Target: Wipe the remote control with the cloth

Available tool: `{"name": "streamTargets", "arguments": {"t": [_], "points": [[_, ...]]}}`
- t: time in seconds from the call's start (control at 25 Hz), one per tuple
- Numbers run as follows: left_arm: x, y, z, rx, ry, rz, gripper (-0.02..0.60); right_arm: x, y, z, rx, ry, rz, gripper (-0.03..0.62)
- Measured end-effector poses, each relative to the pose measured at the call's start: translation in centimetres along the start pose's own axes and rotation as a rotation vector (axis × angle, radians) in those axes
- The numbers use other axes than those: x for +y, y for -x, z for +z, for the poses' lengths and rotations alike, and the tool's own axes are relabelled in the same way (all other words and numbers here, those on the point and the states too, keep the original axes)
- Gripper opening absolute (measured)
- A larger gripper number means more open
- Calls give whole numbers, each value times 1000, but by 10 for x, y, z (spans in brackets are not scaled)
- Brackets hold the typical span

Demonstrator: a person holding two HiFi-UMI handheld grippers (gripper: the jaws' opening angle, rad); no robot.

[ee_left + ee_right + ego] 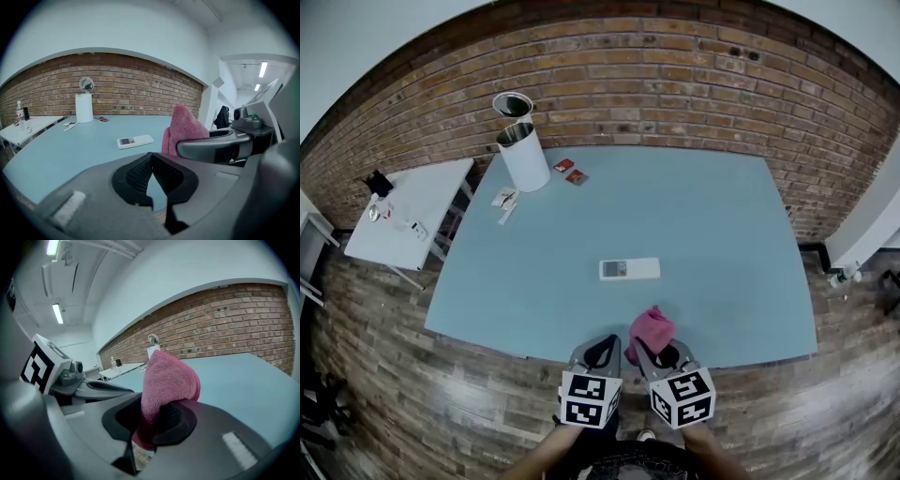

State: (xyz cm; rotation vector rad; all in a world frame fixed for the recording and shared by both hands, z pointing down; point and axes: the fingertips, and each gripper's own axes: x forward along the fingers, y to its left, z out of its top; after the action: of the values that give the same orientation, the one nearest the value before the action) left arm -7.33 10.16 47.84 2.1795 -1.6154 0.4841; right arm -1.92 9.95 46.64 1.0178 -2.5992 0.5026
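Note:
A white remote control (629, 269) (135, 141) lies flat near the middle of the pale blue table (703, 216). A pink cloth (651, 329) (166, 380) (185, 127) is bunched upright in my right gripper (649, 352) (154, 420), whose jaws are shut on it over the table's near edge. Beside it on the left, my left gripper (602, 354) (151, 172) is shut with nothing in it. Both grippers are short of the remote, with bare table between.
A white cylindrical bin (523, 155) with a round mirror-like lid (513, 105) stands at the table's far left. Small red cards (570, 172) and white packets (504, 201) lie near it. A white side table (408, 208) with clutter stands to the left. A brick wall (675, 84) runs behind.

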Motion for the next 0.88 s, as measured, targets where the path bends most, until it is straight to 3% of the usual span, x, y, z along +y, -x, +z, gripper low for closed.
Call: {"name": "streamTargets", "arguments": {"t": [0.24,0.4,0.52,0.88], "points": [[38,-33,17,20,-80,-55,2,-11,-43,16,25,-10,-29,64],[55,-54,27,32,-274,-117,2,-16,-60,29,28,-2,-59,64],[70,-72,36,67,-361,-181,3,-24,-71,41,32,-1,-88,64],[97,-119,34,214,-569,-373,125,-40,-105,66,35,-5,-125,64]]}}
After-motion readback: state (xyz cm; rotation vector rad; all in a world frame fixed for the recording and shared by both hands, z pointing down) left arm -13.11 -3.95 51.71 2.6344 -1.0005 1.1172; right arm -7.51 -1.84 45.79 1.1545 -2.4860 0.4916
